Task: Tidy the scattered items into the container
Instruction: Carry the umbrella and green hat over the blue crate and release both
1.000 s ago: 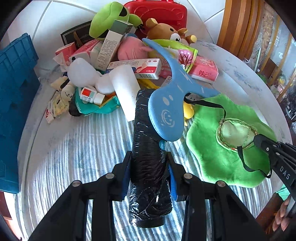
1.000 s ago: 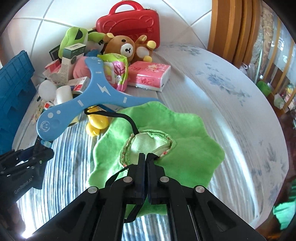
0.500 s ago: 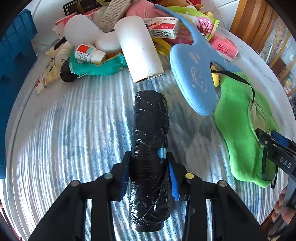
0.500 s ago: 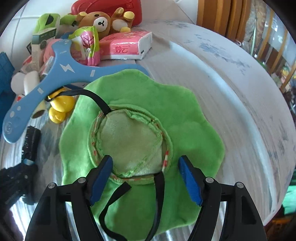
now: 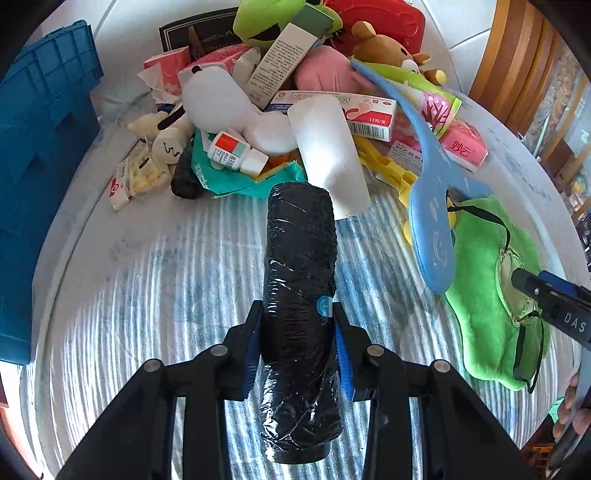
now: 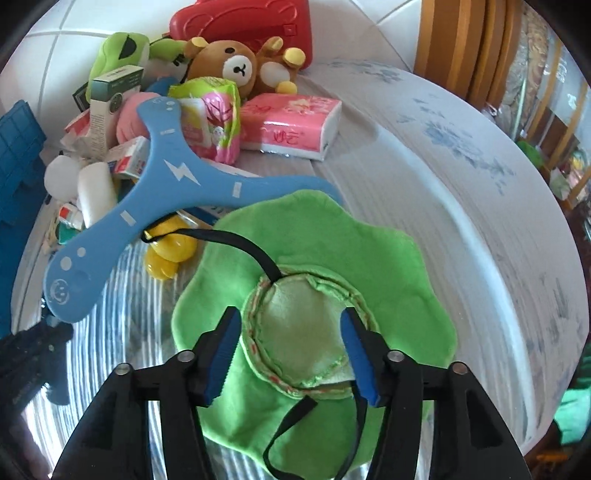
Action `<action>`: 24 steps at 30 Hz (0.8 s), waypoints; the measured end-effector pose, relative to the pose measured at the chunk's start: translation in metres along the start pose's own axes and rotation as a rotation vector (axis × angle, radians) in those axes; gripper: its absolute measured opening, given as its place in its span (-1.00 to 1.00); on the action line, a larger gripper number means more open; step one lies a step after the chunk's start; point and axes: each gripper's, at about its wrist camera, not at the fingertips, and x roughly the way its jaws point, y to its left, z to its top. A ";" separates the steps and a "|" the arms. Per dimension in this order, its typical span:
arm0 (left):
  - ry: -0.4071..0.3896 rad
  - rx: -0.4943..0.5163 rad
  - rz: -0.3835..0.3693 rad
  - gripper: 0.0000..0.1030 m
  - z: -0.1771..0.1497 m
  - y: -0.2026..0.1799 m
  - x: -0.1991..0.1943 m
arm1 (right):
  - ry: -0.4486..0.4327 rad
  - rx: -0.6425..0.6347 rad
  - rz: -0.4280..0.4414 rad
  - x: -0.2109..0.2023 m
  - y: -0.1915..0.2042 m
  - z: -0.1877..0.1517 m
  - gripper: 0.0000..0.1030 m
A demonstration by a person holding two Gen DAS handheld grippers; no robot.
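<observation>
- Striped tabletop (image 5: pixel 155 295) carries clutter beside the blue crate (image 5: pixel 40 147)
- Left tongs (image 5: pixel 297 343) clamp a black roll (image 5: pixel 299 280) (film-wrapped), right of the crate
- Right tongs (image 6: pixel 291 350), jaws just slightly narrowed but apart, straddle the green hat (image 6: pixel 369 266), farther right, gripping nothing

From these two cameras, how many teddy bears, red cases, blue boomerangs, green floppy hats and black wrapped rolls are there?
teddy bear: 1
red case: 1
blue boomerang: 1
green floppy hat: 1
black wrapped roll: 1
Total: 5
</observation>
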 end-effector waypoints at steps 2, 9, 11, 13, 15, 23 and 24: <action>0.006 -0.001 0.000 -0.34 0.000 0.000 0.003 | 0.016 0.005 0.052 0.002 0.001 -0.003 0.36; 0.019 -0.002 0.011 -0.34 -0.003 0.003 0.011 | 0.038 -0.084 0.072 0.029 0.039 -0.002 0.62; 0.019 -0.007 0.009 -0.34 -0.003 0.003 0.012 | 0.012 -0.125 -0.005 0.038 0.045 -0.004 0.07; 0.017 -0.009 0.004 -0.34 -0.002 0.002 0.011 | -0.010 -0.143 -0.014 0.035 0.049 -0.004 -0.67; 0.008 -0.006 -0.001 -0.34 -0.001 0.001 0.006 | -0.024 -0.139 -0.002 0.027 0.047 -0.004 -0.76; -0.116 -0.014 0.004 -0.34 0.017 0.010 -0.049 | -0.208 -0.120 0.124 -0.065 0.044 0.014 -0.77; -0.137 -0.015 0.009 -0.34 0.021 0.011 -0.059 | -0.230 -0.130 0.140 -0.077 0.049 0.021 -0.77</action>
